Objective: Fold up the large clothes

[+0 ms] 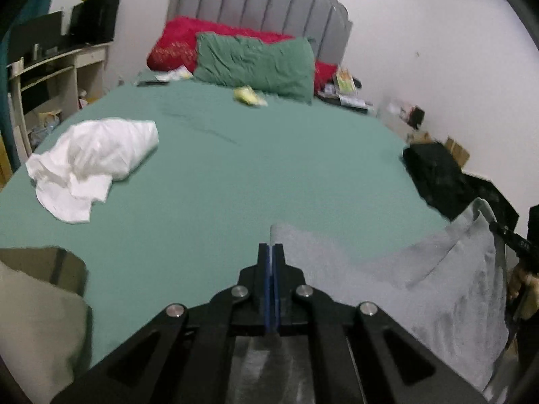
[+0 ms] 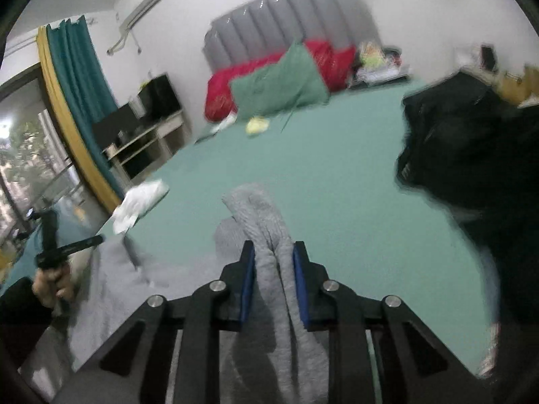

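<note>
Grey garment (image 2: 269, 222) clamped in both claws, white cloth (image 1: 91, 161) left, black heap (image 2: 471, 155) right.

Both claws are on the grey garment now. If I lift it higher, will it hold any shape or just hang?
The grey garment will probably hang limp: it already bunches into a soft roll between the right claw pads. It sags between the claws, so expect a drooping middle. It looks thickish, perhaps moderately heavy.

You saw: grey garment (image 2: 266, 222) – soft, nubby matt knit | bed sheet (image 1: 269, 168) – smooth matt cloth | gripper pads (image 2: 247, 279) – blue, smooth plastic-like
</note>
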